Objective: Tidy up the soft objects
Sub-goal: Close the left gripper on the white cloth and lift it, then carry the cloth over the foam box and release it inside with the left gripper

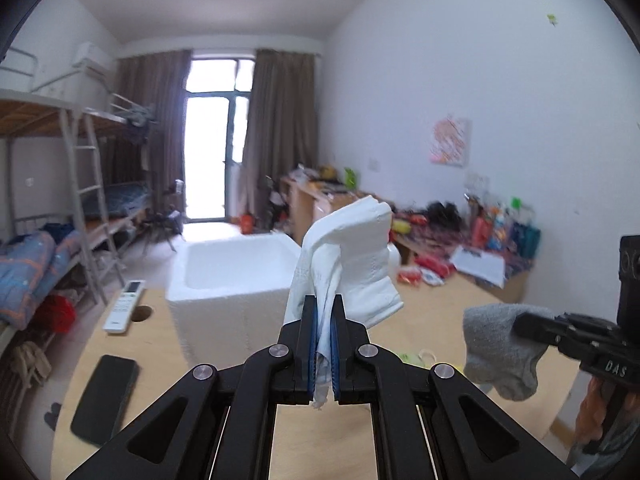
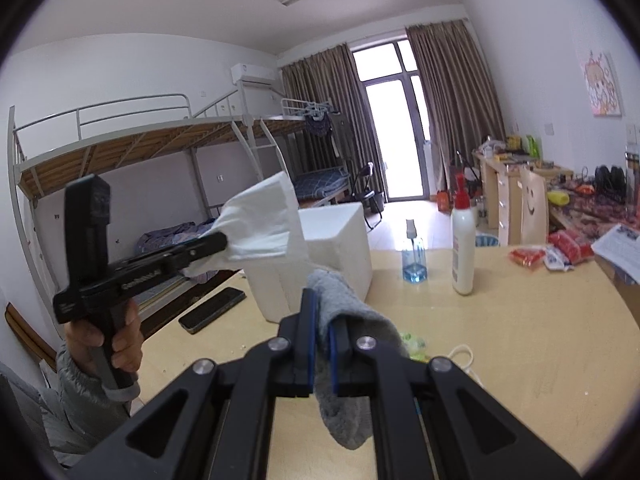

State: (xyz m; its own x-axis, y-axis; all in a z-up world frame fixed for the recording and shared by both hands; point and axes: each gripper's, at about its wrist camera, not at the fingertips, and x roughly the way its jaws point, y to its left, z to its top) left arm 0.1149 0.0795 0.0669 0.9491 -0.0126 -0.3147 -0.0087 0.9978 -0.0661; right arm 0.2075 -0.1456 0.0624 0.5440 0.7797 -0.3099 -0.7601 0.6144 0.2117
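While both items hang lifted over the table (image 2: 520,320), left gripper (image 1: 323,312) clamps the tissue (image 1: 352,256), right gripper (image 2: 322,312) clamps the sock (image 2: 344,360). Carry step; next, likely drop into the foam box (image 1: 236,264) just ahead.

We see a white tissue (image 1: 352,256), crumpled and folded over, held up in the air just in front of the white foam box (image 1: 236,268). Our grey sock (image 2: 344,360) hangs limp above the table, toe end drooping down.
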